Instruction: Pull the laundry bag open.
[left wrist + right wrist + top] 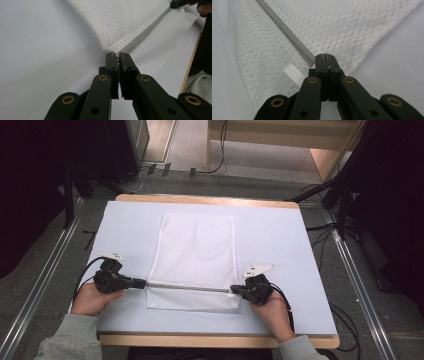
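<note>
Left hand rests on the table's near left part and holds the left gripper, which points right. Its jaws are nearly together, pinching the left end of the zipper at the bag's left edge; the left gripper view shows a thin gap between the pads with something small and brassy caught at the tips.

The bag, white mesh, lies flat mid-table, long side running away from the person. The zipper crosses it near the front edge, pulled straight between the two grippers.

Right gripper points left, jaws fully closed on the zipper's right end. In the right gripper view a white ribbed tab lies just beside the jaws. Right hand sits at the near right.
</note>
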Action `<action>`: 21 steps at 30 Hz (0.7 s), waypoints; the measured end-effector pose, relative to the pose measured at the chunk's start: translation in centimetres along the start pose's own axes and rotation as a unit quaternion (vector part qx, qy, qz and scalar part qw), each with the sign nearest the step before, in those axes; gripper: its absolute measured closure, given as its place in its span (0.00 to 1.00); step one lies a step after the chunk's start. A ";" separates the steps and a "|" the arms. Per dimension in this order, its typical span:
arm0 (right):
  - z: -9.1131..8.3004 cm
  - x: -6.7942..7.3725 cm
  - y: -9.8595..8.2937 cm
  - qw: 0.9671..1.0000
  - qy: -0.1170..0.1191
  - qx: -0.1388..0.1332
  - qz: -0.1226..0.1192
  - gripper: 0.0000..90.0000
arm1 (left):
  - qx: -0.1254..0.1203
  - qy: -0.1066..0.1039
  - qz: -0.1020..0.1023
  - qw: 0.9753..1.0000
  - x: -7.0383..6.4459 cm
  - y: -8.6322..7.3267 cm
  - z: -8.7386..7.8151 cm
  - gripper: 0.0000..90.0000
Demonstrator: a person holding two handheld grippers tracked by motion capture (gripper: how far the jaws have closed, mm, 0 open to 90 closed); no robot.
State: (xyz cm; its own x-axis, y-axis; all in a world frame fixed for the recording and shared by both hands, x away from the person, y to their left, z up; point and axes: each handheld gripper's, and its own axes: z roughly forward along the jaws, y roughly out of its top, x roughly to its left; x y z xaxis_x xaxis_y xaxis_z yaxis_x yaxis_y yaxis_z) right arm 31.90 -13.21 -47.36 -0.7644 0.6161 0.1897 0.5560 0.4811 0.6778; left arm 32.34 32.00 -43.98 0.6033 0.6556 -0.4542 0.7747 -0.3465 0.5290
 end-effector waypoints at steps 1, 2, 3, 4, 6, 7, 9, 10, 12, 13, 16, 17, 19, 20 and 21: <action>0.0 0.0 0.0 1.000 0.002 0.001 0.004 1.00 | 0.000 -0.003 -0.001 1.000 0.0 -0.1 0.0 0.98; 0.0 -0.1 0.1 1.000 0.005 0.001 0.004 1.00 | -0.002 -0.004 -0.003 1.000 0.0 -0.1 -0.1 0.98; 0.0 -0.1 0.1 1.000 0.006 0.003 0.006 1.00 | -0.006 -0.011 -0.005 1.000 0.0 -0.2 -0.1 0.98; 0.0 -0.1 0.2 1.000 0.006 0.005 0.007 1.00 | -0.004 -0.009 -0.002 1.000 0.0 -0.2 -0.1 0.98; 0.0 -0.2 0.3 1.000 0.006 0.010 0.006 1.00 | -0.003 -0.016 -0.002 1.000 -0.2 -0.2 0.0 0.98; 0.0 -0.1 0.4 1.000 0.004 0.012 0.003 1.00 | 0.000 -0.013 0.003 1.000 -0.3 -0.2 0.0 0.98; 0.1 -0.1 0.6 1.000 0.002 0.015 0.000 1.00 | 0.000 -0.015 0.003 1.000 -0.3 -0.2 0.0 0.97; 0.1 -0.1 0.6 1.000 0.002 0.017 -0.001 1.00 | -0.003 -0.015 0.008 1.000 -0.3 -0.3 0.0 0.97; 0.1 -0.2 0.8 1.000 0.006 0.017 0.000 1.00 | -0.010 -0.012 0.020 1.000 -0.5 -0.3 -0.1 0.94; 0.1 -0.2 0.9 1.000 0.009 0.019 0.003 0.98 | -0.016 -0.013 0.026 0.999 -0.7 -0.3 -0.2 0.91; 0.1 -0.3 1.2 1.000 0.009 0.022 0.008 0.96 | -0.028 -0.008 0.043 0.999 -1.0 -0.2 -0.3 0.81; 0.1 -0.2 1.3 1.000 0.009 0.025 0.009 0.96 | -0.032 -0.002 0.046 0.998 -1.1 -0.2 -0.3 0.79; 0.0 -0.1 1.4 1.000 0.009 0.020 0.004 0.95 | -0.041 0.002 0.052 0.998 -1.1 -0.1 -0.4 0.74; -0.1 -0.1 1.4 1.000 0.010 0.018 0.005 0.93 | -0.043 0.004 0.055 0.998 -1.1 -0.1 -0.5 0.73; -0.2 -0.1 1.5 1.000 0.010 0.013 0.005 0.92 | -0.046 0.011 0.061 0.997 -1.2 -0.1 -0.5 0.72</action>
State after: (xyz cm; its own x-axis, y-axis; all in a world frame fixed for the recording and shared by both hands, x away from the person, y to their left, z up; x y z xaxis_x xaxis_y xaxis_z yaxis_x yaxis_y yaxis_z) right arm 32.77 -12.69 -46.21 -0.7655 0.6082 0.2102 0.5710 0.4915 0.6576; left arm 31.49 31.60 -43.12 0.6865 0.6269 -0.3683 0.6752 -0.3616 0.6430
